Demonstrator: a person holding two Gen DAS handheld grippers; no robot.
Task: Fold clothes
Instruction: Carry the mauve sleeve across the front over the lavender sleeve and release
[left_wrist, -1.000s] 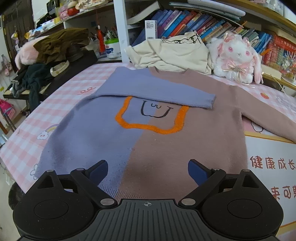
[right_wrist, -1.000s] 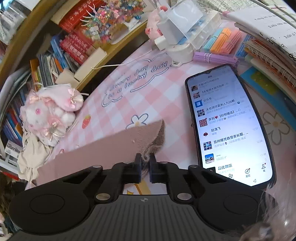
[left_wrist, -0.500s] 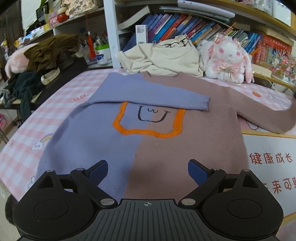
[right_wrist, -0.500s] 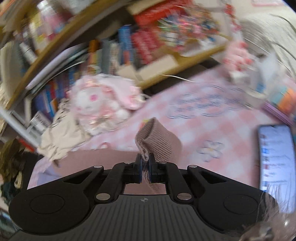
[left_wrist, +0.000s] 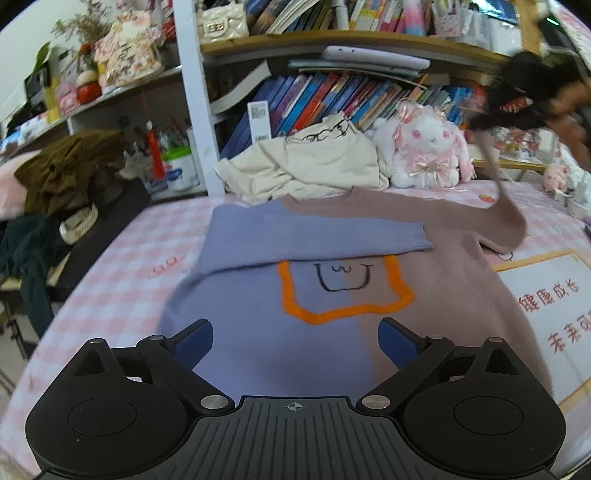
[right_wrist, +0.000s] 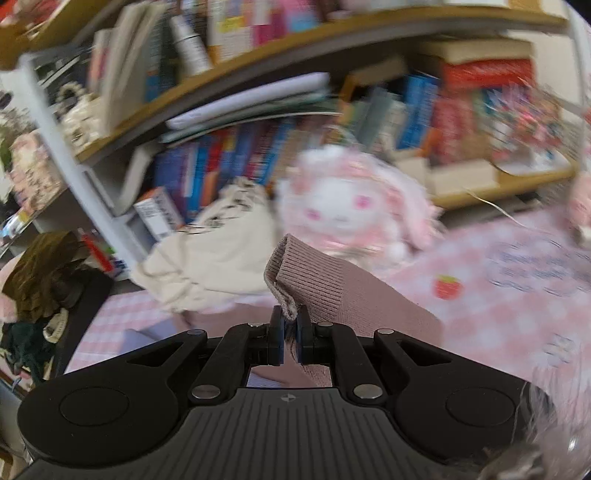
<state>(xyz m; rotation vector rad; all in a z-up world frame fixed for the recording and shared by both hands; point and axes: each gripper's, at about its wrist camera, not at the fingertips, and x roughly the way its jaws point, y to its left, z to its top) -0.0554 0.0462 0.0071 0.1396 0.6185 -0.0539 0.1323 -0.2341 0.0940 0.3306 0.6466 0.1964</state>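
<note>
Left gripper (left_wrist: 295, 345) open, nothing between its jaws, hovering over the sweater (left_wrist: 332, 295) (blue/mauve halves, flat on the pink checked table (left_wrist: 122, 280)). Blue sleeve (left_wrist: 317, 236) lies folded across the chest. Right gripper (right_wrist: 290, 334) clamped on the mauve cuff (right_wrist: 306, 277), sleeve lifted. Behind: cream garment (left_wrist: 317, 166), plush bunny (left_wrist: 428, 147).

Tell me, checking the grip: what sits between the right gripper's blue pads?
The ribbed cuff of the mauve knit sleeve, pinched by the right gripper, in the right wrist view.
</note>
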